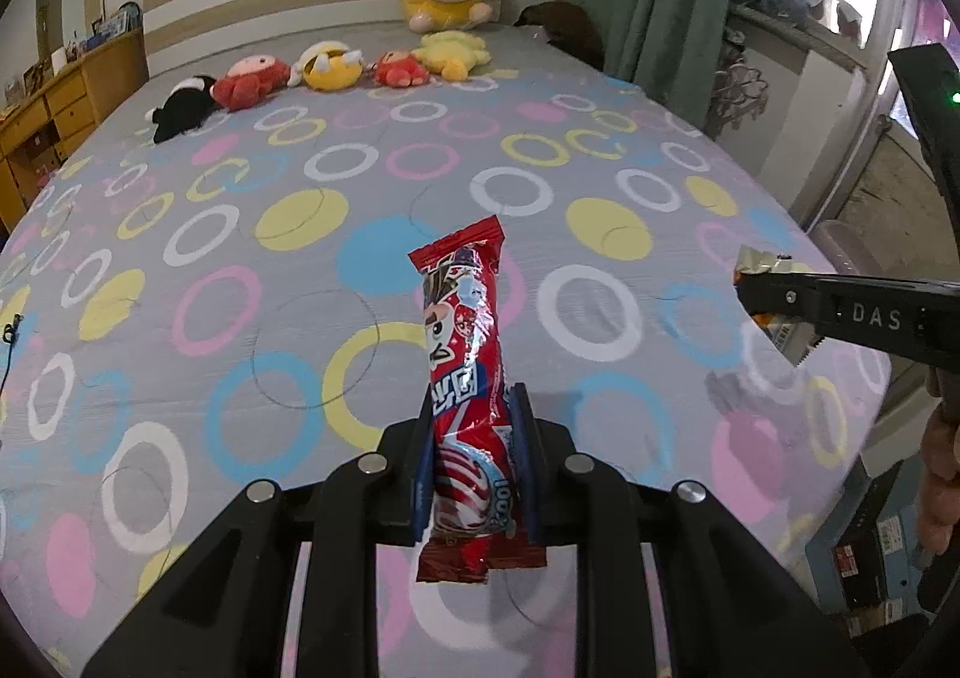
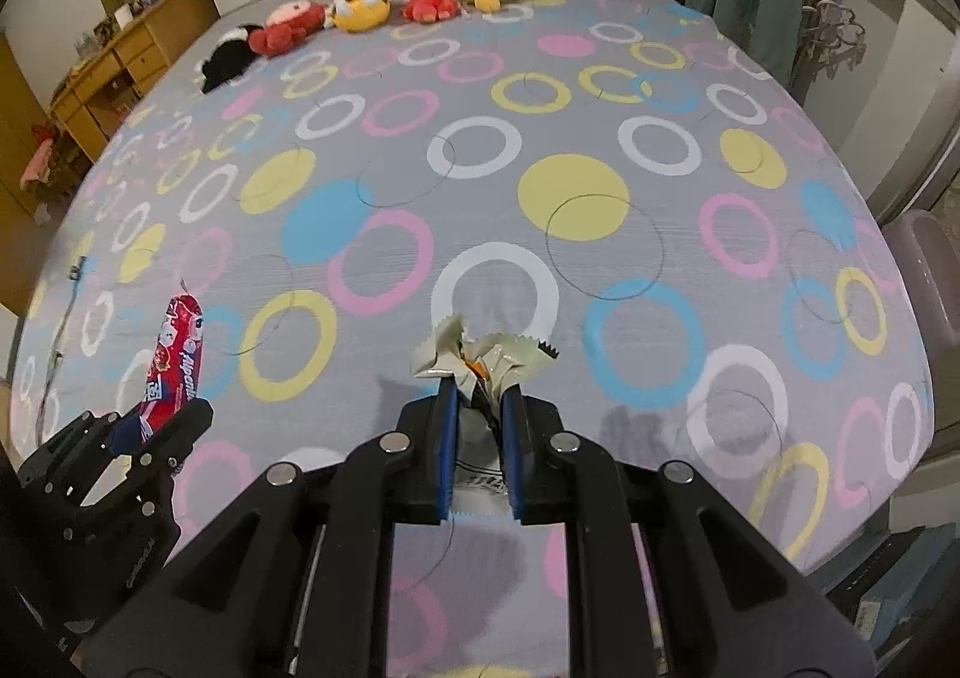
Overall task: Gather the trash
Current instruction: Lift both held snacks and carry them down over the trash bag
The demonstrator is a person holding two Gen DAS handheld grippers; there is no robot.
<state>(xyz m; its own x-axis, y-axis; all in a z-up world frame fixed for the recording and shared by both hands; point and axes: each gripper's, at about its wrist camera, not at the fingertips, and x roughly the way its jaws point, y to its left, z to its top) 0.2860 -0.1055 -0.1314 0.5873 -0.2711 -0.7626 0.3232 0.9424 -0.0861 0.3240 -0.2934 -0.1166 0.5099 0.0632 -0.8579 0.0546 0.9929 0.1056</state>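
Held clear above the bed (image 1: 180, 318), the left gripper (image 1: 474, 438) clamps a red candy wrapper (image 1: 462, 342) and the right gripper (image 2: 480, 408) pinches a crumpled wrapper (image 2: 474, 357) (both apparently ready for binning).

A: Log your work surface.

B: You face a bed (image 1: 420, 186) with a grey cover printed in coloured rings and discs.

A: Lying on it?

B: Along the headboard end, a row: black plush (image 1: 183, 105), red plush (image 1: 249, 81), yellow plush (image 1: 329, 66), small red plush (image 1: 399, 68), pale yellow plush (image 1: 453, 53).
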